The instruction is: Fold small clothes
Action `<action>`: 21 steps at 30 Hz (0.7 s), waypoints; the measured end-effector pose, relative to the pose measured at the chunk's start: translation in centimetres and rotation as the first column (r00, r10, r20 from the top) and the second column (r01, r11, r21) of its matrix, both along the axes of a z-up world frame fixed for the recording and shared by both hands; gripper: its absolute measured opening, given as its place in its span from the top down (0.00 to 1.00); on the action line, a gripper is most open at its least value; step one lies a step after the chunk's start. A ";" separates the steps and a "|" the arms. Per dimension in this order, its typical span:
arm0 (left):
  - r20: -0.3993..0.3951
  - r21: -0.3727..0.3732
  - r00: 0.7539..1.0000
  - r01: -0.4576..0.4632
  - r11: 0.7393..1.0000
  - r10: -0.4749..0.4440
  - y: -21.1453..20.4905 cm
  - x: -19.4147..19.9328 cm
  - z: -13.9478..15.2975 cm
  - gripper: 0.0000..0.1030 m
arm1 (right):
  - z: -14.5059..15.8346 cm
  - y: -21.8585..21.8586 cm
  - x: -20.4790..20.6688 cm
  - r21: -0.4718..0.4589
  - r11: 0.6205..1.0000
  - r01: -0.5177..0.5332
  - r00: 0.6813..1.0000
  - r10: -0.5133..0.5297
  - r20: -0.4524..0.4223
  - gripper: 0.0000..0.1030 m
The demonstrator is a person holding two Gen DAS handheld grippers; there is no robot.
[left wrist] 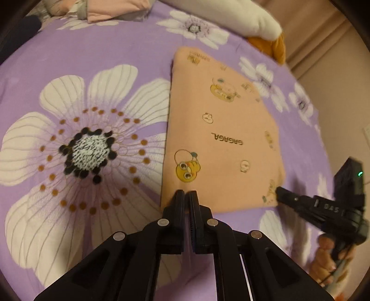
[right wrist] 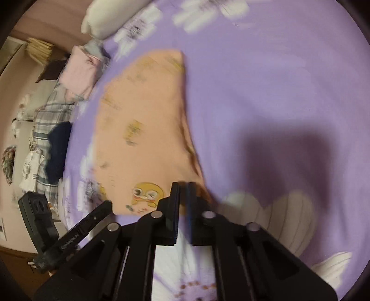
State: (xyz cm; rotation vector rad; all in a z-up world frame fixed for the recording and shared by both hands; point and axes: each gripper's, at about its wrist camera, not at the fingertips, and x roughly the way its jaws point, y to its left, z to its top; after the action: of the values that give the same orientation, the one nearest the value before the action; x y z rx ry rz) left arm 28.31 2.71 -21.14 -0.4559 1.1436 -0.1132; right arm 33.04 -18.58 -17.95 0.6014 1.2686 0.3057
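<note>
Bed: purple bedsheet [left wrist: 129,51] with large white flowers. Peach cartoon-print garment [left wrist: 222,129], folded flat, centre-right of frame. Left claw [left wrist: 186,192] and right claw [right wrist: 184,184] each pinched on its near edge. White pillow [left wrist: 249,18] upper right; beige wall [left wrist: 342,88] right.

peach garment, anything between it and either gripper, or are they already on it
Nothing visible stands between. The left gripper is shut on the near edge of the peach garment, and the right gripper is shut on its other near corner.
</note>
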 end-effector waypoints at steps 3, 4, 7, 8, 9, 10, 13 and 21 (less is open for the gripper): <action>0.026 0.007 1.000 -0.005 1.000 0.005 0.2 -1.3 3.9 0.93 | 2.3 -1.0 -0.9 0.026 1.000 0.014 0.999 -0.013 -0.037 0.89; 0.096 0.050 0.995 0.001 0.999 -0.006 0.0 -2.1 5.9 0.93 | 4.1 -0.9 -1.2 -0.016 1.000 0.002 1.000 -0.002 0.011 0.88; 0.256 0.186 0.966 -0.002 0.982 -0.046 -1.3 -5.2 13.4 0.93 | 10.4 -0.4 -2.8 -0.132 0.991 -0.001 0.990 0.020 0.143 0.88; 0.318 0.193 0.946 0.005 0.981 -0.067 -1.9 -6.8 16.2 0.93 | 12.4 -0.4 -3.2 -0.117 0.993 -0.001 0.986 0.020 0.166 0.88; 0.352 0.198 0.932 0.016 0.980 -0.086 -2.2 -7.8 17.6 0.93 | 14.3 -0.6 -3.4 -0.084 0.996 -0.007 0.983 0.023 0.183 0.88; 0.392 0.219 0.912 0.031 0.975 -0.117 -2.8 -8.9 19.6 0.93 | 17.0 -0.8 -4.2 -0.050 0.998 -0.023 0.975 0.034 0.221 0.88; 0.508 0.321 0.846 -0.009 0.947 -0.164 -4.5 -12.1 24.4 0.93 | 22.5 -0.6 -7.1 -0.094 0.995 -0.022 0.934 0.054 0.353 0.87; 0.559 0.345 0.807 -0.015 0.939 -0.192 -6.0 -14.0 27.3 0.90 | 28.4 -1.0 -12.0 -0.192 0.981 0.020 0.864 0.080 0.497 0.73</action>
State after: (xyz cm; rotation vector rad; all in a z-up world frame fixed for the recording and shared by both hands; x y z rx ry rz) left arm 14.31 -3.29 6.12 -0.0422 0.5474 -0.1286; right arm 21.00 -19.62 10.46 0.3049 0.7867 0.3364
